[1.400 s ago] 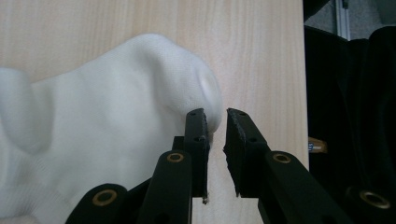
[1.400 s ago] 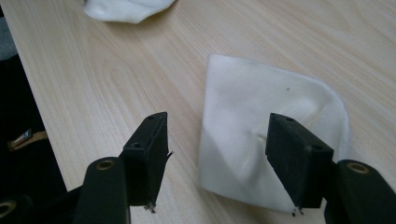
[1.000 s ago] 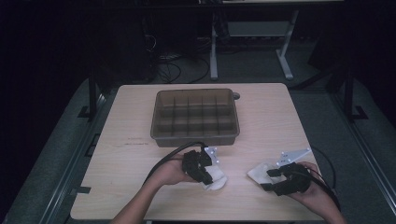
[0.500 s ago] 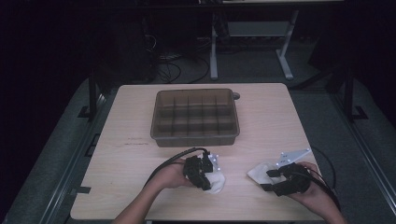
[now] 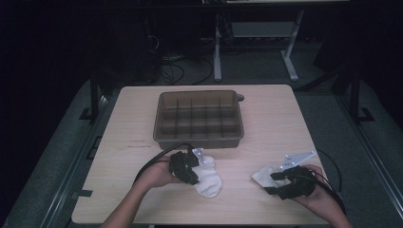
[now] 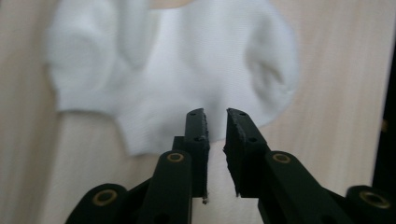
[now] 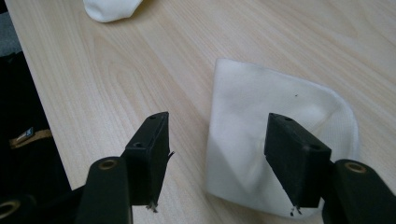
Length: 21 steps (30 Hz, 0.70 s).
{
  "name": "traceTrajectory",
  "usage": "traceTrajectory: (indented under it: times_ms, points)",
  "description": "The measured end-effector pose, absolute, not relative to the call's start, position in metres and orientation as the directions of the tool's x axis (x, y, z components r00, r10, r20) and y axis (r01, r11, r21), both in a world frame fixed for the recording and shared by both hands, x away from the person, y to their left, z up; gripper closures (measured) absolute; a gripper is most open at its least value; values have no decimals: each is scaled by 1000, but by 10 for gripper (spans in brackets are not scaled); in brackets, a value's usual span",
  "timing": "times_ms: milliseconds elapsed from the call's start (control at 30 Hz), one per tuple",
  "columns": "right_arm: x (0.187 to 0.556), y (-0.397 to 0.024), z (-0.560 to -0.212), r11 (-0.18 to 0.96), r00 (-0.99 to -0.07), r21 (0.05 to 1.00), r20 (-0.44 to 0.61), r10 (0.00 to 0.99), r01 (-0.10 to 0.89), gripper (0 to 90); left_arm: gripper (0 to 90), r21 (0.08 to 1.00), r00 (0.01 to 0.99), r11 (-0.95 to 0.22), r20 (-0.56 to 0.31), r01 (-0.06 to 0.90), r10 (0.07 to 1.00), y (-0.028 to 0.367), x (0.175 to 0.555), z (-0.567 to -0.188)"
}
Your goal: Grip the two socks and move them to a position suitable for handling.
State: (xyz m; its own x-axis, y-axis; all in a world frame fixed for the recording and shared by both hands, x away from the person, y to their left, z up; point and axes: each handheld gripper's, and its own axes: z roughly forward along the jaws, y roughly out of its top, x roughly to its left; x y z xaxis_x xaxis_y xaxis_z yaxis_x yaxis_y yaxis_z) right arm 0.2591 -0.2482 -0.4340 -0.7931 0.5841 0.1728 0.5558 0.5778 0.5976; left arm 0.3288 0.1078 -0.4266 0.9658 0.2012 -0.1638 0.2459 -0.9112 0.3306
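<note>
- Left gripper is now sitting right of where it was a second ago, its nearly closed jaws holding nothing, with a narrow gap at the edge of the white sock.
- Sock is lying flat on the tabletop; looks like it's just been let go.
- Right gripper is hovering with jaws spread wide over the second sock, not pinching.
- Divided tray is sitting empty; both socks are outside it.

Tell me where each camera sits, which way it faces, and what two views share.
High view: above the person's side, looking forward and down on the table, tray, forearms.
Left gripper view: on the left gripper, jaws nearly closed, over the left sock.
Right gripper view: on the right gripper, jaws open, at the right sock.
Shared: both socks, high and right gripper views.
</note>
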Motion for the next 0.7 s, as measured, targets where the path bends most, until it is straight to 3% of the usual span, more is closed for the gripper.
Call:
traceTrajectory:
  times_ms: [433, 700]
  points:
    - [259, -249, -434, 576, -795, 604, 170, 583, 551, 399, 818, 295, 972, -928, -131, 228, 197, 93, 342, -436]
    - [259, -251, -433, 571, -791, 606, 170, 588, 555, 399, 805, 362, 980, -913, -132, 190, 152, 72, 335, -423]
